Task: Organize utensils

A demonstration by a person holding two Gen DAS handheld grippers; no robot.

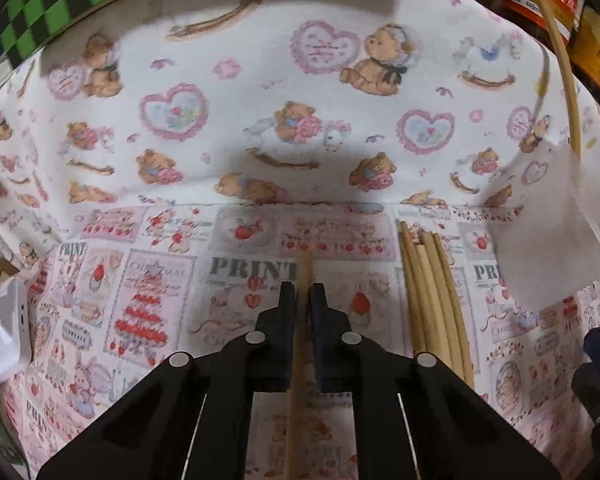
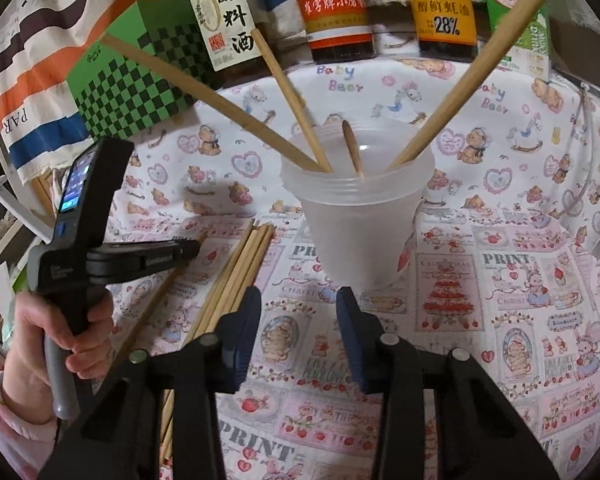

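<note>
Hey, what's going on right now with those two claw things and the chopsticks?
Left gripper shut on one chopstick. Right gripper open, empty, facing the plastic cup. Loose chopsticks remain on the cloth. Nothing blocking.

Four wooden chopsticks (image 2: 300,104) lean in a frosted plastic cup (image 2: 360,216); a bundle of chopsticks (image 2: 236,276) lies flat beside it, one chopstick (image 1: 303,320) apart.
</note>
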